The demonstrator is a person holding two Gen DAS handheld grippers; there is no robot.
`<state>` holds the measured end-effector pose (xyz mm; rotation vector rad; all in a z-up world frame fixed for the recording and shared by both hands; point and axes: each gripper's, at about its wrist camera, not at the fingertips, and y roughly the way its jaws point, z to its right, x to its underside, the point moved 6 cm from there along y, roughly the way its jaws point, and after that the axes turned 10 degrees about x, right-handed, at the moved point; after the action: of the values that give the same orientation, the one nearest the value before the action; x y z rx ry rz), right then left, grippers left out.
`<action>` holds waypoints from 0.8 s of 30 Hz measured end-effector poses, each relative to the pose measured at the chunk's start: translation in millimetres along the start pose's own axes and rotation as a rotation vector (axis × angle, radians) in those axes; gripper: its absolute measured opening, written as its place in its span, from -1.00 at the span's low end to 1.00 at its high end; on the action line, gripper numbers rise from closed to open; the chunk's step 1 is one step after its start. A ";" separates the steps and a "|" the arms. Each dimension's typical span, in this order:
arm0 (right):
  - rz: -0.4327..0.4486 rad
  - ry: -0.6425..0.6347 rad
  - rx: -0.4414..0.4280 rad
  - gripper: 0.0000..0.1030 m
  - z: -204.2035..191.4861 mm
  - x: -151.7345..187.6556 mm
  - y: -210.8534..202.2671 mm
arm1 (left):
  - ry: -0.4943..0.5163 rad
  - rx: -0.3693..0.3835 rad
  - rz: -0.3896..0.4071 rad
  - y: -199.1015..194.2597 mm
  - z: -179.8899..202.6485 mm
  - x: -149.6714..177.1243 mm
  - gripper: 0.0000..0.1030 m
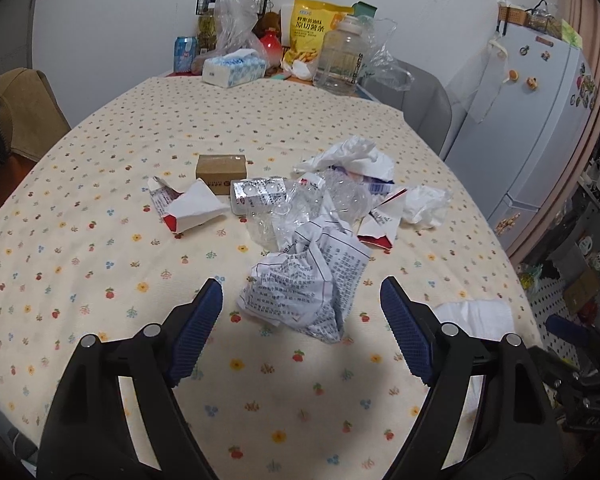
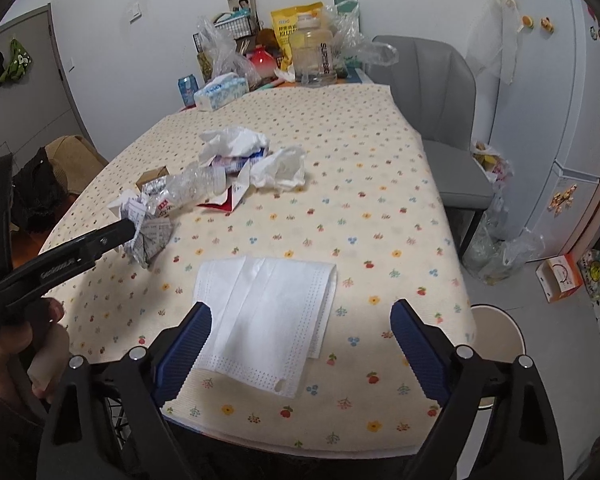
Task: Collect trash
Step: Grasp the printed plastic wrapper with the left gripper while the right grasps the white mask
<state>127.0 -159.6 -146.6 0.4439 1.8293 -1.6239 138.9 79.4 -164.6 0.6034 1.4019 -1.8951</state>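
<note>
A crumpled printed paper (image 1: pixel 312 280) is framed between the spread blue pads of the left tool (image 1: pixel 302 322), untouched, on the flowered tabletop (image 1: pixel 100 240). A flat white face mask (image 2: pixel 268 320) is seen near the tabletop's front edge, below the right tool (image 2: pixel 302 344), whose jaws are also held wide apart.

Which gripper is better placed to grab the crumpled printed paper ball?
Left. The left gripper has its open jaws either side of the crumpled printed paper ball. The right gripper faces the flat white face mask instead.
</note>
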 end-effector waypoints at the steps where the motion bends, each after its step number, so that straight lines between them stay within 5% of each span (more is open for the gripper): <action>1: -0.006 -0.002 -0.005 0.64 -1.0 1.0 2.8 | 0.000 -0.002 -0.006 4.6 -1.0 -0.8 0.55; 5: -0.035 -0.013 -0.018 0.53 -4.0 4.4 13.1 | -0.005 -0.007 -0.031 18.2 -3.1 -1.4 0.41; 8: -0.056 -0.021 -0.027 0.38 -6.5 6.1 21.1 | -0.027 -0.033 -0.062 26.0 -7.7 2.5 -0.08; 16: -0.087 -0.028 -0.099 -0.93 -12.1 7.2 27.8 | -0.035 -0.023 -0.037 10.1 -4.9 1.6 -0.16; 24: -0.007 0.003 -0.087 -0.94 6.7 -5.6 -2.4 | 0.003 0.011 0.000 -9.2 21.6 -9.2 -0.16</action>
<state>131.1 -165.6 -141.3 0.4015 1.8972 -1.5428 138.6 62.8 -145.5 0.6118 1.3944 -1.9032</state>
